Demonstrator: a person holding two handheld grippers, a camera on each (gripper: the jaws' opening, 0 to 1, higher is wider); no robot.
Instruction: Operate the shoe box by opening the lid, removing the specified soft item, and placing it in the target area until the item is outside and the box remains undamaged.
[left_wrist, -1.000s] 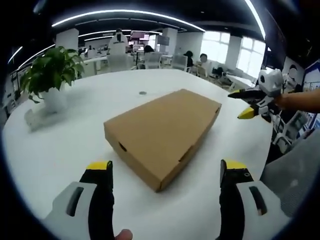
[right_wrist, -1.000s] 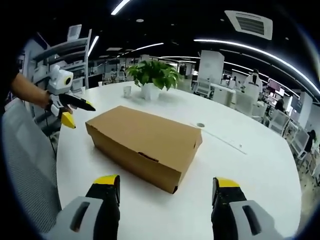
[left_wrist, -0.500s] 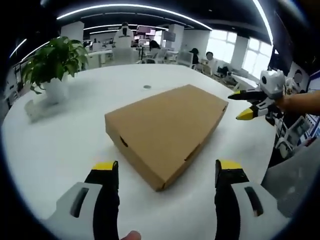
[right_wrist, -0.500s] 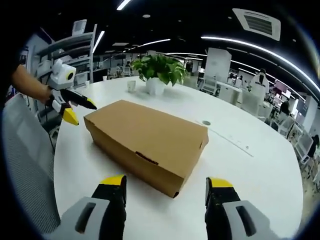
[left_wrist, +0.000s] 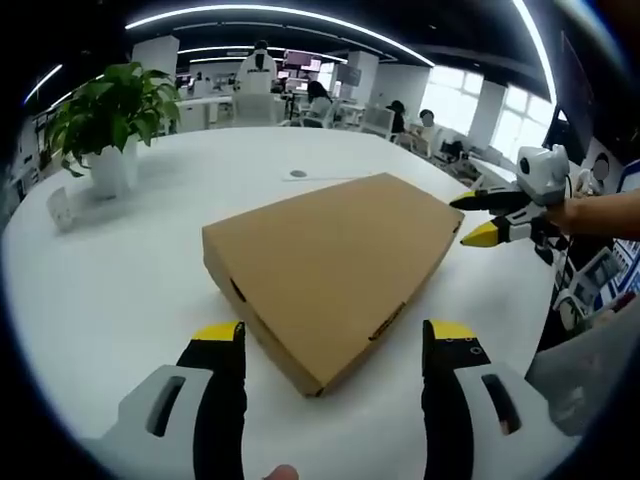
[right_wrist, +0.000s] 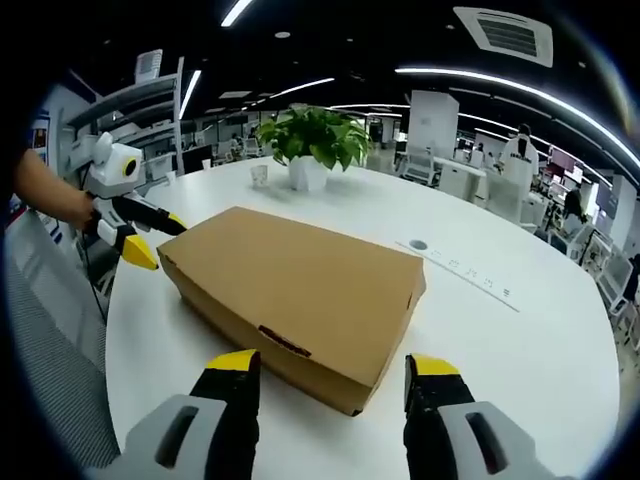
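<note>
— What's nearest, from where you stand?

— In the left gripper view, the left gripper (left_wrist: 333, 345) rises from the bottom with its yellow-tipped jaws spread wide and nothing between them; just past the tips sits the near corner of the shoe box (left_wrist: 330, 262); the tips are close to it but apart from it.

— And the other hand?

— Much the same in the right gripper view; the right gripper (right_wrist: 334, 367) has its jaws parted and empty, one to each side of the box's near corner (right_wrist: 295, 295); whether they touch the cardboard I cannot tell.

— The box itself?

— Plain brown cardboard, lid closed, lying flat on the round white table (left_wrist: 110, 280); small slots show in its side walls; the soft item is not visible with the lid down.

— Do the grippers see each other?

— Yes; in the left gripper view the right gripper comes in from the right, its tips open and just beside the box's far corner; a bare forearm (left_wrist: 605, 212) holds it; in the right gripper view the left gripper enters from the left, jaws apart, at the box's left end.

— Farther back?

— A leafy potted plant (right_wrist: 309, 145) in a white pot stands on the table beyond the box, a small white cup (right_wrist: 260, 176) beside it; behind that, an open office with desks, chairs, seated people and long ceiling lights.
</note>
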